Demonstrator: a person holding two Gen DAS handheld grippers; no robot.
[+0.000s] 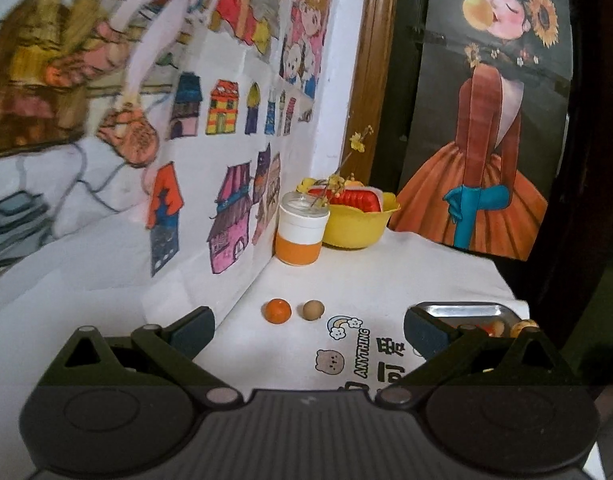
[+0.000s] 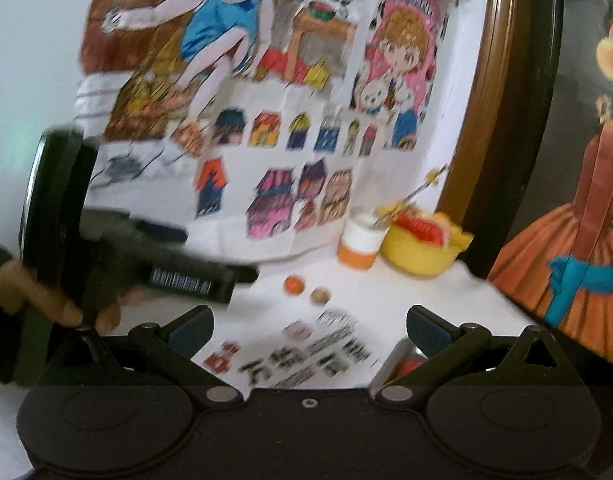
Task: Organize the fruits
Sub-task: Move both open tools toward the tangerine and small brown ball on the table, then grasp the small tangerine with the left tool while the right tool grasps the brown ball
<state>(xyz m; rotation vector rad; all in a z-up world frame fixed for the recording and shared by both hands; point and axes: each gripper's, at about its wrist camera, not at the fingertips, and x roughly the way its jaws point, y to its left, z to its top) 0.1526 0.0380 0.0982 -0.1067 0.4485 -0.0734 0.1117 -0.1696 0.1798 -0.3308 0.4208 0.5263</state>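
The right gripper (image 2: 309, 330) gapes wide, nothing between its fingers. At twelve o'clock ahead sit an orange fruit (image 2: 293, 285) and a brown fruit (image 2: 320, 296); at nine o'clock, a hand (image 2: 46, 300) grips the left gripper (image 2: 242, 274).

Both jaws gape wide and empty: the left hand-held gripper (image 1: 308, 326) gripped by a sleeved hand (image 2: 46, 300) at nine o'clock of the right hand-held gripper (image 2: 308, 326).

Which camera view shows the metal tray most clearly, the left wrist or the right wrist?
The left wrist view. There the metal tray shows its shiny rim and floor, though the gripper finger hides its near part. In the right wrist view the tray is only a blurred edge behind the finger.
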